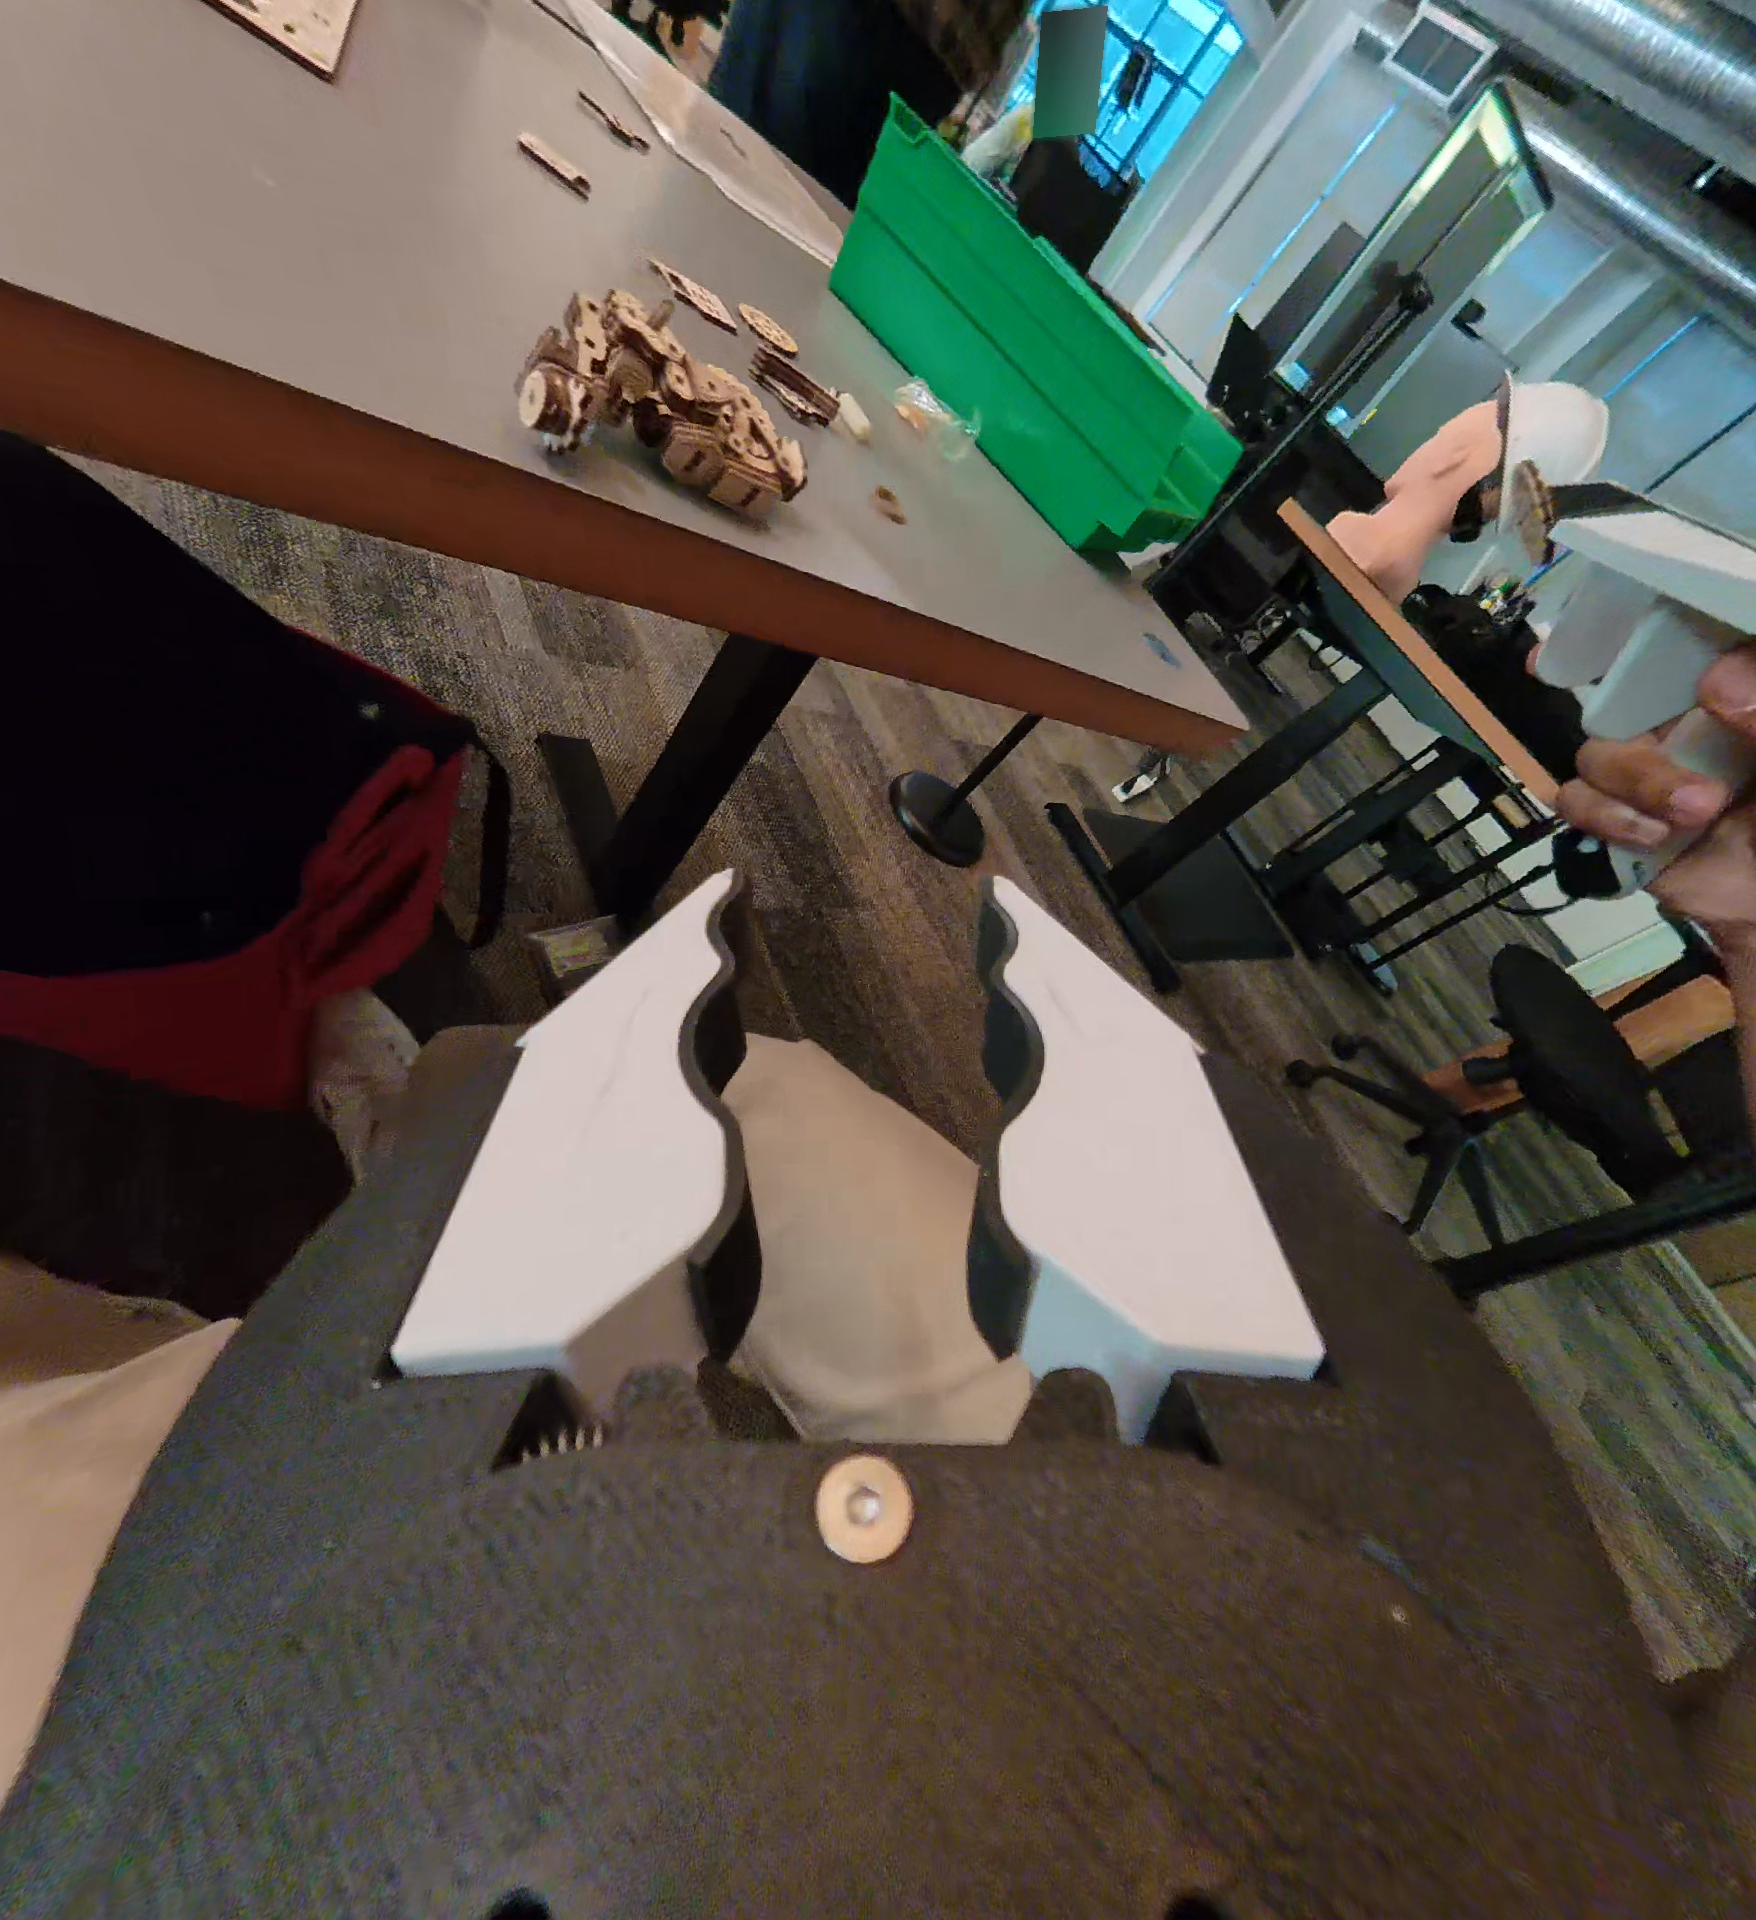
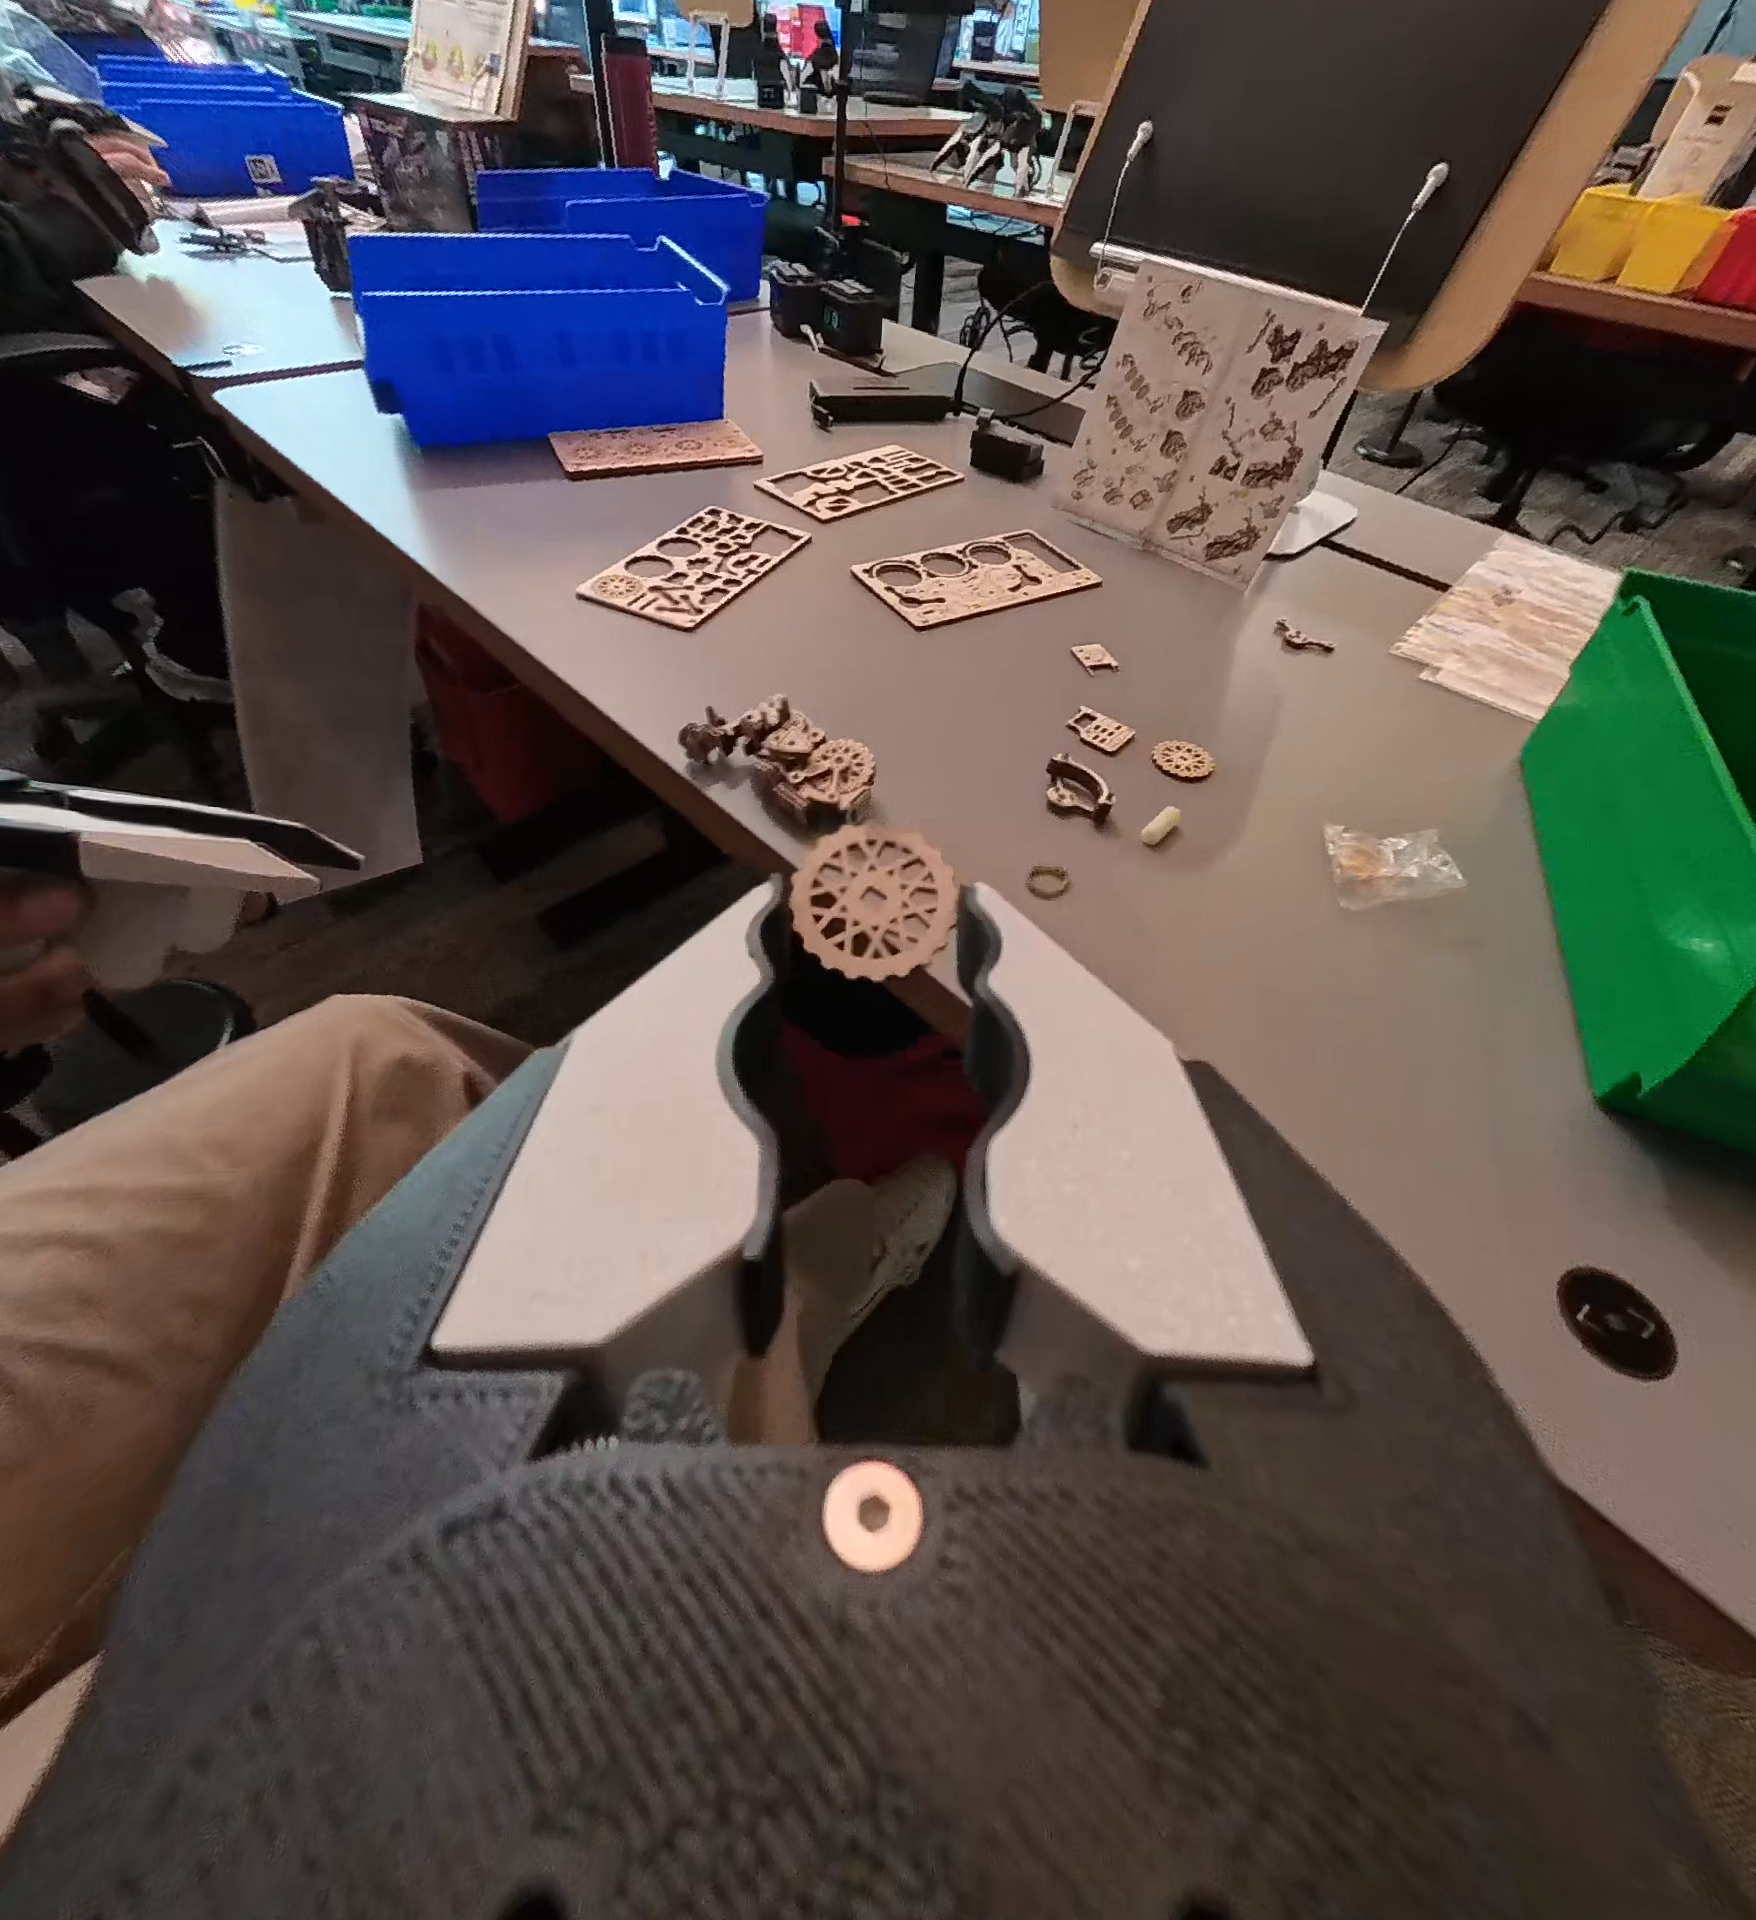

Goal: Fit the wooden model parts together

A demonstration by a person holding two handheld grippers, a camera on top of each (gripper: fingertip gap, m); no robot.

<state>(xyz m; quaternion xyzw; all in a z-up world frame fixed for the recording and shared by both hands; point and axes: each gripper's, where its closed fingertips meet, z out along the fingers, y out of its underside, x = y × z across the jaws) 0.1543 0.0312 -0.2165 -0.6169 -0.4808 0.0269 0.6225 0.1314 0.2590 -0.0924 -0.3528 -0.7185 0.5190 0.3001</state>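
Note:
My right gripper (image 2: 872, 902) is shut on a round wooden gear wheel (image 2: 872, 900), held upright just off the table's near edge. It also shows far right in the left wrist view (image 1: 1539, 509), held by a hand, with the wheel (image 1: 1532, 507) at its tips. My left gripper (image 1: 861, 883) is open and empty, below table level over the floor and a lap; it shows at the left in the right wrist view (image 2: 328, 868). The part-built wooden model (image 2: 801, 764) (image 1: 661, 400) sits near the table's front edge. Loose wooden parts lie right of it: a curved piece (image 2: 1080, 787), a small gear (image 2: 1183, 760), a ring (image 2: 1047, 881).
A green bin (image 2: 1684, 852) (image 1: 1019, 343) stands at the table's right. Punched wooden sheets (image 2: 692, 566), an instruction stand (image 2: 1217, 426) and blue bins (image 2: 541, 343) lie farther back. A small plastic bag (image 2: 1391, 862) and a white peg (image 2: 1160, 826) rest near the parts. Chairs and table legs stand below. Left tips to right tips: about 25 cm. To the part-built wooden model (image 1: 661, 400): left tips about 20 cm, right tips about 25 cm. It turns up in the right wrist view (image 2: 756, 748) as well.

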